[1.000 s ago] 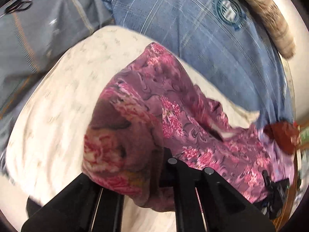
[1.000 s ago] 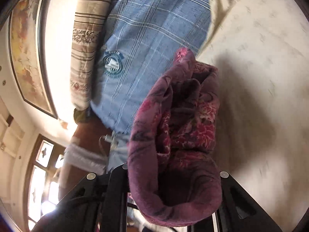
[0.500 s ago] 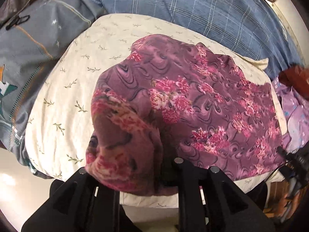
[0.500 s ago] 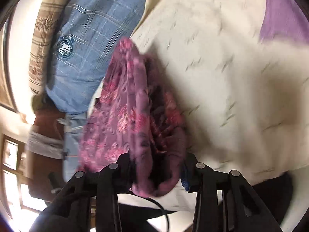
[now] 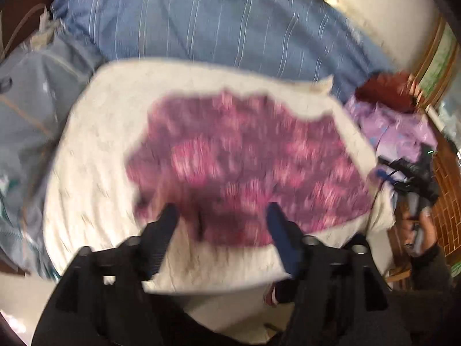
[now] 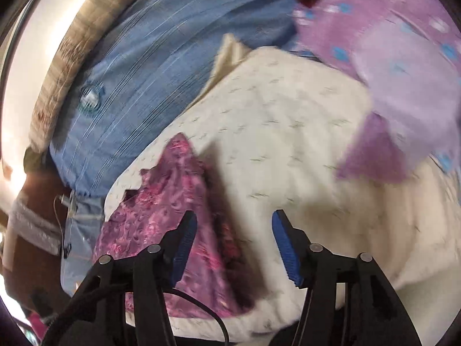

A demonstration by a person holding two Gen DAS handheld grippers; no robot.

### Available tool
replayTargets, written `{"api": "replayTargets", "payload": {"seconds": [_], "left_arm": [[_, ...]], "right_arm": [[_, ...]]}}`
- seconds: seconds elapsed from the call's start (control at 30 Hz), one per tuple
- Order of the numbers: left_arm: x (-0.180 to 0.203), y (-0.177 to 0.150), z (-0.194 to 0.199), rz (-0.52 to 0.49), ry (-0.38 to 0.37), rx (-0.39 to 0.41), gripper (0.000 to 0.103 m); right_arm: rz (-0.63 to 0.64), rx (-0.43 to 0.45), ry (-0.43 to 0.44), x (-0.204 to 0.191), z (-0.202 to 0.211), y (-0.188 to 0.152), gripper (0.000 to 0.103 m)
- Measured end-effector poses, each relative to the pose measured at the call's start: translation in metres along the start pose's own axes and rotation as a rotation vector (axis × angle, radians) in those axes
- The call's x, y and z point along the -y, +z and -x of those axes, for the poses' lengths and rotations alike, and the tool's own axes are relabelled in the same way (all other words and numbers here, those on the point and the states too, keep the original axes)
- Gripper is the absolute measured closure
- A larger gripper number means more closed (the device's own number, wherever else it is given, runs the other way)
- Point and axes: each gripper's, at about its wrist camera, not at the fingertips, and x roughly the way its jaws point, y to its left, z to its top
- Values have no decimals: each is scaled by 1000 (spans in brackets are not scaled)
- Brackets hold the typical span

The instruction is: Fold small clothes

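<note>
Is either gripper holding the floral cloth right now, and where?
Neither. Left gripper and right gripper are opening, pads clear; the floral cloth lies on the cream pillow.

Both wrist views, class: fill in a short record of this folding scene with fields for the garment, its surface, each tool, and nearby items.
garment: magenta floral cloth, lying spread out, released
surface: cream pillow with a small sprig print, on a blue checked sheet
left tool: jaws opening, nothing gripped, over the cloth's near edge
right tool: jaws opening, nothing gripped, cloth edge beside its left finger
nearby: lilac dotted garment at the pillow's far corner; dark red item beyond it
image quality: motion-blurred
</note>
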Motion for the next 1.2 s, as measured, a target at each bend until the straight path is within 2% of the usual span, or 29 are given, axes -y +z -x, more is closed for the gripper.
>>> {"api": "replayTargets", "payload": {"seconds": [0.07, 0.13, 0.27, 0.4, 0.53, 0.57, 0.6, 0.63, 0.67, 0.77, 0.83, 0.9, 0.93, 0.97, 1.07, 1.13, 1.2], "left_arm": [[-12, 24, 6, 8, 37, 55, 17], [-31, 58, -6, -2, 93, 64, 16], [-68, 108, -63, 42, 154, -51, 16], [-83, 125, -117, 77, 138, -166, 16], [-76, 122, -166, 79, 29, -305, 17], [-73, 119, -173, 96, 12, -324, 24], [-69, 119, -176, 96, -1, -320, 56], [-61, 119, -177, 72, 0, -309, 74], [-54, 121, -176, 55, 3, -303, 87], [-41, 132, -164, 25, 27, -226, 88], [-39, 139, -159, 29, 52, -172, 88], [-47, 147, -166, 56, 108, -130, 88], [-53, 150, -177, 75, 174, -128, 88], [-59, 151, -187, 89, 205, -146, 88], [-68, 141, -222, 72, 300, -246, 87], [-64, 139, -221, 37, 330, -230, 84], [-66, 143, -203, 64, 306, -207, 85]], "right_arm": [[62, -22, 27, -18, -20, 14, 40], [123, -47, 36, -37, -51, 30, 37], [191, -76, 41, -74, -105, 55, 35], [216, -122, -14, -91, -162, 71, 35], [243, -164, -61, -99, -203, 74, 36], [256, -159, -63, -102, -206, 75, 46], [285, -151, -57, -104, -210, 75, 57], [300, -146, -53, -106, -211, 76, 86], [305, -148, -30, -107, -211, 78, 90], [299, -86, 58, -113, -194, 93, 94], [272, -20, 84, -113, -183, 103, 94], [234, 5, 96, -106, -187, 111, 94], [229, 2, 80, -104, -192, 112, 94], [220, -7, 58, -99, -202, 112, 94], [172, -93, -49, -79, -248, 106, 92], [154, -137, -110, -76, -266, 99, 87], [158, -131, -112, -82, -262, 101, 79]]}}
